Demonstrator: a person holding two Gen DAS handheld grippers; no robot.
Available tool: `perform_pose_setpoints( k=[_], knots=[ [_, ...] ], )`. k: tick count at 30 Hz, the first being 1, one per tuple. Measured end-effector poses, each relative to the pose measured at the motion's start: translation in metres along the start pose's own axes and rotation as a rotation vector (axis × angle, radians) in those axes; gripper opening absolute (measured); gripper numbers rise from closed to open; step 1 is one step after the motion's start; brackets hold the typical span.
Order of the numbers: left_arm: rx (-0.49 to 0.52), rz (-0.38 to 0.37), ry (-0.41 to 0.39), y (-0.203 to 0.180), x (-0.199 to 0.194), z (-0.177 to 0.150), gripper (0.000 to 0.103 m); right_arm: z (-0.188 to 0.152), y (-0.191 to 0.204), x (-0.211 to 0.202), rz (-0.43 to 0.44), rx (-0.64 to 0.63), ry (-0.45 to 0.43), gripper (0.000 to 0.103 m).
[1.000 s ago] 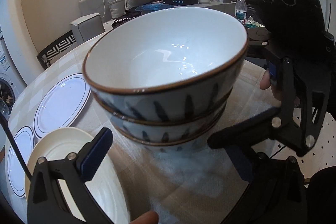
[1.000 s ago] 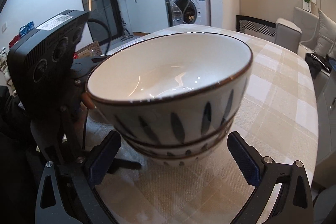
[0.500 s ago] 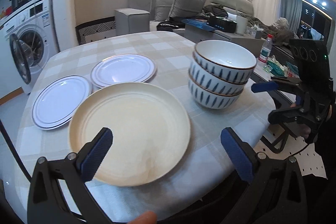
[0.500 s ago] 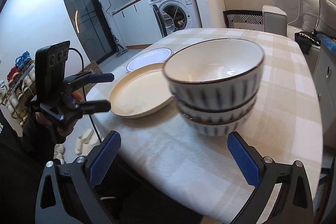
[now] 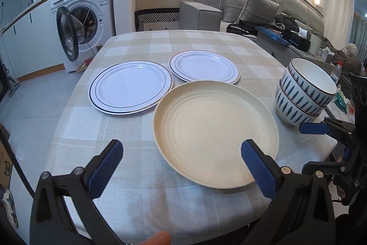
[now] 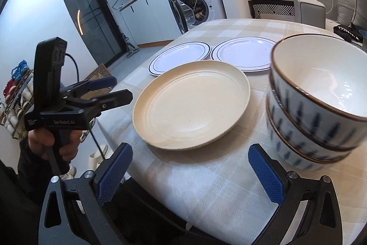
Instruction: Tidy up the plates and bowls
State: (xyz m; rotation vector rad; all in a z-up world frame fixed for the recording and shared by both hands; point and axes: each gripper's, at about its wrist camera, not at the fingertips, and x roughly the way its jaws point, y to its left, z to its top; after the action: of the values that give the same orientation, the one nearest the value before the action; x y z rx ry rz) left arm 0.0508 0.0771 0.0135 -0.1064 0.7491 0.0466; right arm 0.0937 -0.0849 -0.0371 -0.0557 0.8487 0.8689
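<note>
Cream plate [image 5: 215, 130] lies mid-frame on the checked tablecloth [image 5: 142, 47], two white plates [image 5: 130, 88] above it, stacked bowls [image 5: 302, 93] at right. Left gripper [image 5: 179, 157] and right gripper [image 6: 190, 162] both gape wide, holding nothing.

On the table [image 5: 128, 134], the big plate [image 5: 215, 130] lies nearest the front edge. Behind it sit two smaller plates [image 5: 131, 89] [image 5: 204, 66] — side by side, the left one just beside the big plate's rim. Right of the big plate, apart from it, stands the bowl stack [image 5: 302, 93] — three nested, near the table's right edge.
</note>
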Motion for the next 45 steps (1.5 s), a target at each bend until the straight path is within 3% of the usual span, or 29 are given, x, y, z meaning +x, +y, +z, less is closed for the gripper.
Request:
perform_pose_setpoints(
  k=[8, 16, 20, 24, 32, 41, 45],
  knots=[
    [-0.060, 0.069, 0.077, 0.026, 0.027, 0.000, 0.103, 0.009, 0.008, 0.023, -0.139, -0.006, 0.030, 0.102],
    [-0.084, 0.054, 0.125, 0.032, 0.052, 0.000, 0.103, 0.010, 0.014, 0.030, -0.188, -0.016, 0.020, 0.100],
    [-0.077, 0.049, 0.137, 0.032, 0.062, 0.001, 0.103, 0.009, 0.020, 0.036, -0.242, -0.024, -0.008, 0.091],
    [-0.102, 0.032, 0.159, 0.038, 0.070, 0.000, 0.103, 0.010, 0.021, 0.039, -0.292, -0.003, -0.045, 0.088],
    [-0.179, -0.015, 0.175, 0.051, 0.076, 0.001, 0.094, 0.017, 0.022, 0.054, -0.387, -0.004, -0.063, 0.083],
    [-0.166, -0.024, 0.174, 0.049, 0.078, 0.001, 0.093, 0.020, 0.028, 0.057, -0.393, -0.042, -0.043, 0.082],
    [-0.156, -0.027, 0.176, 0.046, 0.079, 0.002, 0.088, 0.020, 0.029, 0.060, -0.396, -0.050, -0.048, 0.082]
  ],
)
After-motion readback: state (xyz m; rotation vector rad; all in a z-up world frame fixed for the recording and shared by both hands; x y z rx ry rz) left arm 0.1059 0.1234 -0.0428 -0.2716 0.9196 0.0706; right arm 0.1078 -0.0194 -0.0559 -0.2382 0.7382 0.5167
